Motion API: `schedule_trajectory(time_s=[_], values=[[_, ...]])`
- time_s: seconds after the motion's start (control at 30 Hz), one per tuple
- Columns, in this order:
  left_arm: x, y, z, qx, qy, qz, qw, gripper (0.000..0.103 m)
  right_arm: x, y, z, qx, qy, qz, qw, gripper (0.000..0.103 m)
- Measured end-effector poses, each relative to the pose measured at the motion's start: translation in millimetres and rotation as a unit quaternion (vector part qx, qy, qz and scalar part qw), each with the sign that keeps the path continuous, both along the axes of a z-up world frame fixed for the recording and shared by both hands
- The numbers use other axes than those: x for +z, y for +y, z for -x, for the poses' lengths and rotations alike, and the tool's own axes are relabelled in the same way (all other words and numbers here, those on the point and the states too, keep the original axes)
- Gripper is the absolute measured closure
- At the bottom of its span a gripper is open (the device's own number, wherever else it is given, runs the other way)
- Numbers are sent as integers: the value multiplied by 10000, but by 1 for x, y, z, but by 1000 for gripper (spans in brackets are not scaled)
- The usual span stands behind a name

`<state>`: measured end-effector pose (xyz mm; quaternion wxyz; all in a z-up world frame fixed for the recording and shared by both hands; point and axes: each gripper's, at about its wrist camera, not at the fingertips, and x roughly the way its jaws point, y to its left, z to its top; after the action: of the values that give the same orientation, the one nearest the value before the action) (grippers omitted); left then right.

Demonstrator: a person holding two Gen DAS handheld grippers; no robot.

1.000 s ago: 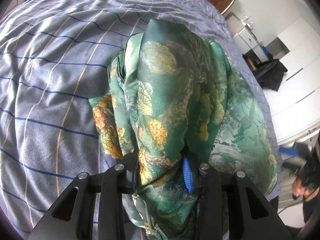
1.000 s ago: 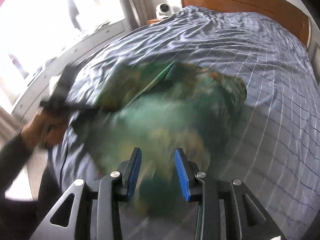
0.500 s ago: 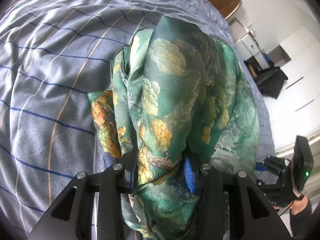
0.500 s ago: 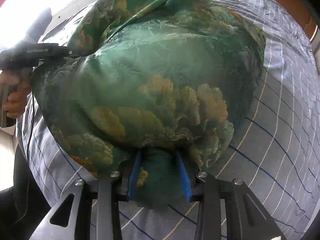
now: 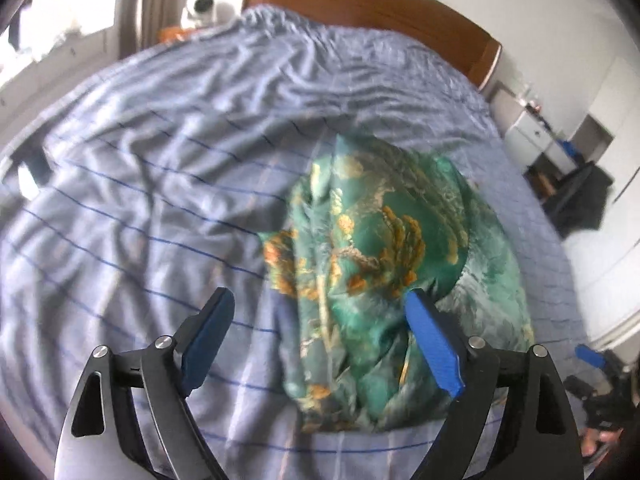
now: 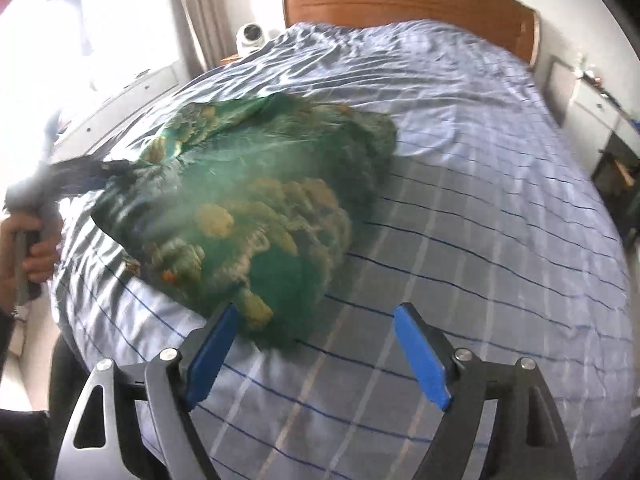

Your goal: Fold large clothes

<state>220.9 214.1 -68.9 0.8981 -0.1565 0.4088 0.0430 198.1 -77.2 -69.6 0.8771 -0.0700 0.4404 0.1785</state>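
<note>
Left hand-held gripper is standing wide, jaws having just been opening, and nothing is pinched btwn the blue pads now. The green floral garment is lying in a bunched heap on the bed, spreading under and past the right-side pad in the left wrist view; whether that pad is brushing the cloth, can't tell. The left-side pad is sitting over bare striped cover.

Right hand-held gripper is likewise gaping wide, jaws just having been opening too, w/ no fabric btwn the pads. In the right wrist view the garment's near edge is lying just beside the left-side pad; contact can't be told, pic is motion-blurred there. The right-side pad is hovering over plain bedcover, apart from the cloth.

Garment is sitting toward the near part of the bed, rumpled, yellow-orange blooms showing on top, folds running lengthwise. At far left in the right wrist view a hand is gripping a grey handle, w/ the other gripper's dark fingers reaching to the garment's far edge, all blurred. Brown headboard is standing at the far end, a small white camera perched beside it near the curtain. White cabinets are lining the wall on the right.
</note>
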Motion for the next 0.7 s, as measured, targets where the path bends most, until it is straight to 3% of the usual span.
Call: schedule_trajectory(time_s=[0.17, 0.4, 0.5, 0.57, 0.6, 0.63, 0.7], values=[[13, -9, 8, 121, -24, -712, 9974, 14, -17, -5, 15, -158, -97, 194, 9996, 21], [25, -15, 12, 159, -54, -1084, 9940, 14, -20, -6, 24, -142, -104, 244, 9995, 21], [24, -11, 13, 90, -12, -992, 9950, 14, -22, -1, 26, -69, -105, 303, 9995, 21], [26, 1, 15, -9, -102, -434, 9990, 14, -23, 2, 29, -30, -137, 343, 9993, 21], [27, 14, 17, -74, -224, 153, 9996, 14, -22, 2, 30, -16, -160, 342, 9993, 21], [26, 28, 20, -88, -362, 779, 9963, 12, -22, 2, 31, -7, -173, 336, 9993, 21], [21, 50, 22, -42, -585, 1965, 9788, 7, -21, 0, 33, -2, -177, 296, 9994, 21]])
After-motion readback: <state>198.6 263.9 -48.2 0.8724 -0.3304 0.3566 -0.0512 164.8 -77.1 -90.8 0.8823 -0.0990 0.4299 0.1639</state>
